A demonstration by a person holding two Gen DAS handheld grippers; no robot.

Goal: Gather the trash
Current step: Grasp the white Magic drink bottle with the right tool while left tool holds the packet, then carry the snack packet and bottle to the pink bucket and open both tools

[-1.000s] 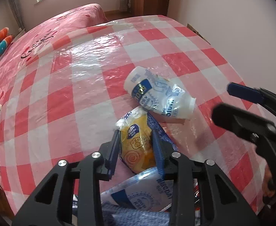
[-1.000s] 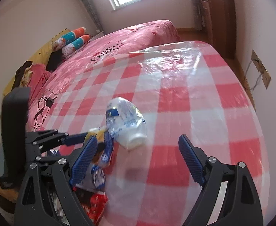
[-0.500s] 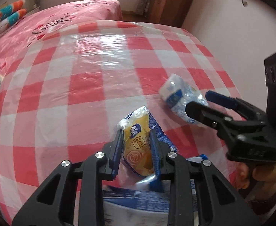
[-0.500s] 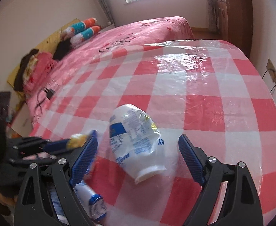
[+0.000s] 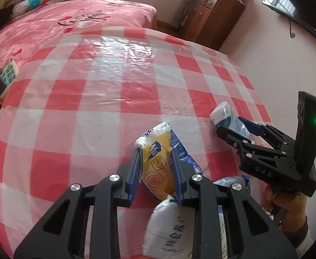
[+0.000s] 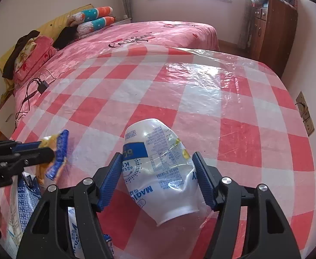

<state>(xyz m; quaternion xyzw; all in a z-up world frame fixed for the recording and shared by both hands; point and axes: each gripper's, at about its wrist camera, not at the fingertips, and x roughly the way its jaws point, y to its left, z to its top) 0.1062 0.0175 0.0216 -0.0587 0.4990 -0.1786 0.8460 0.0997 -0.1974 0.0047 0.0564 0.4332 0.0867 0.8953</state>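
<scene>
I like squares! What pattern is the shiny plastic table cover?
Red and white checks on the plastic table cover, clearest in the right wrist view.

A red-and-white checked cloth under clear film covers the counter (image 6: 233,112). The crushed bottle (image 6: 160,172) is white with a blue label band; the wrapper (image 5: 157,172) is yellow with blue edging. At twelve o'clock, the bed (image 6: 158,34) is pink.

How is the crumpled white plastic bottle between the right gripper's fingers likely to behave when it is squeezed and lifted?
The white plastic bottle looks dented and see-through, so it is probably empty, light, and apt to buckle further. Its glossy label may slip on the right gripper, whose jaws have just been closing around it. On the smooth plastic-covered checked tablecloth it could roll if nudged.
</scene>
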